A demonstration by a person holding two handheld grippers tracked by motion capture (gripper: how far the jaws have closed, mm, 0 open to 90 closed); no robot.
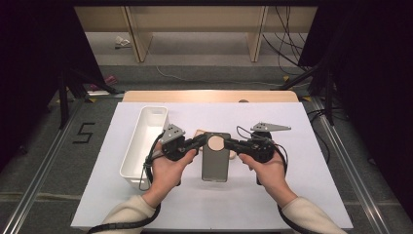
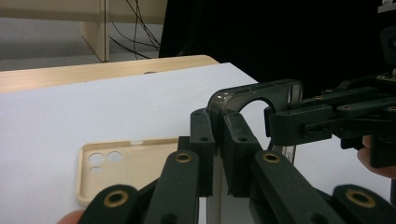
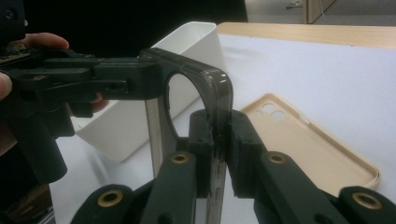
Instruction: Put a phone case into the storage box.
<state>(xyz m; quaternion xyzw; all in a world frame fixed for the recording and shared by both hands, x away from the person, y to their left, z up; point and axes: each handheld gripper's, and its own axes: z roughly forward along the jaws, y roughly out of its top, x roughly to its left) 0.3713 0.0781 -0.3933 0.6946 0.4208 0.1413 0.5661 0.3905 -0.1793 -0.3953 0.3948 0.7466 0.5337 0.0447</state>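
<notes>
Smoky translucent phone case hung between my tongs: my left gripper was clamped on one top corner, my right gripper on the other, sharing its weight above the beige case beneath.

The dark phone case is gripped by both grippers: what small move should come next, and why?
Probably carry the dark phone case left toward the white bin. Both the left gripper and right gripper clamp its top edge, lifted above the beige case.
</notes>
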